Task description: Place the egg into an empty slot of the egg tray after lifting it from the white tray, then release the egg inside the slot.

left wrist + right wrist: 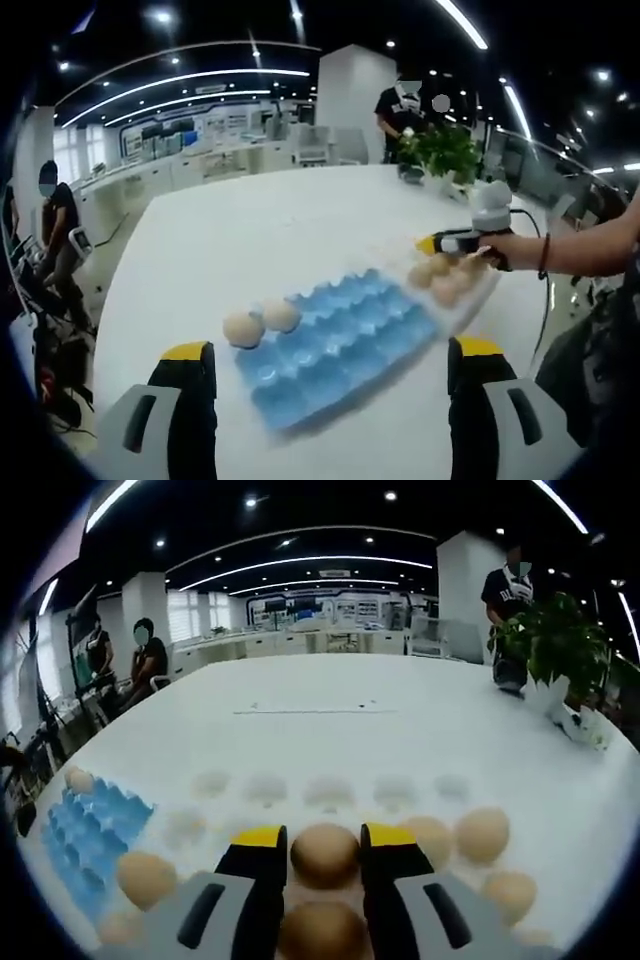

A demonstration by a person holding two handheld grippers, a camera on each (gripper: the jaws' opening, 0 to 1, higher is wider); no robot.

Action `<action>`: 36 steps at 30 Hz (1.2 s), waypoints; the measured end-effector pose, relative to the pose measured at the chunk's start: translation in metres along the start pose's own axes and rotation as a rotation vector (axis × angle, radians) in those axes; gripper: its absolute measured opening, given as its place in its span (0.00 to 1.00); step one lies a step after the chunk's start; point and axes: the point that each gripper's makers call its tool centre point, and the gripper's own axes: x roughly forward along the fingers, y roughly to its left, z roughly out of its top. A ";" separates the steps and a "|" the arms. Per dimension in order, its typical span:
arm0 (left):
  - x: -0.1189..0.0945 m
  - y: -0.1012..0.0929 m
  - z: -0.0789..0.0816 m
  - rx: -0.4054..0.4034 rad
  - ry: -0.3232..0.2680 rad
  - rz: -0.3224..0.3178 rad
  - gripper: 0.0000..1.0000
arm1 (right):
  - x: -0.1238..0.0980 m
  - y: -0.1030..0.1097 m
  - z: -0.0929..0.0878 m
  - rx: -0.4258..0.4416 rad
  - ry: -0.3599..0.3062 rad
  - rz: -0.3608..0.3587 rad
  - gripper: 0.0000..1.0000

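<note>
Right gripper (324,852): yellow-tipped jaws straddle a brown egg (325,854) sitting in the white moulded tray (330,790); jaws look closed against its sides, so grasping, though contact is hard to confirm. Neighbouring brown eggs (483,833) lie just beside the jaws. Left gripper (330,360) released, jaws wide, hovering over the blue plastic egg tray (340,340) on the white desk (250,230).

Risks, judged: too much squeeze cracks the shell; too little lets it slip on lifting; a jaw could nudge adjacent eggs. Two pale eggs (262,322) already fill slots, so pick an empty one.

2 eggs (262,322) sit in the egg tray (340,340); white tray (478,297) apparently just beside it
</note>
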 end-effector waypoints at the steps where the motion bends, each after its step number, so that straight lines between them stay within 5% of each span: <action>1: 0.000 0.000 0.000 0.000 -0.001 0.000 0.98 | 0.000 0.000 0.000 -0.001 0.000 -0.003 0.30; 19: 0.003 0.002 0.008 0.005 -0.018 -0.008 0.98 | -0.001 -0.003 0.003 0.025 0.014 -0.020 0.27; 36: 0.004 -0.001 0.010 -0.001 -0.027 -0.024 0.98 | -0.011 0.014 0.037 0.017 -0.084 0.037 0.27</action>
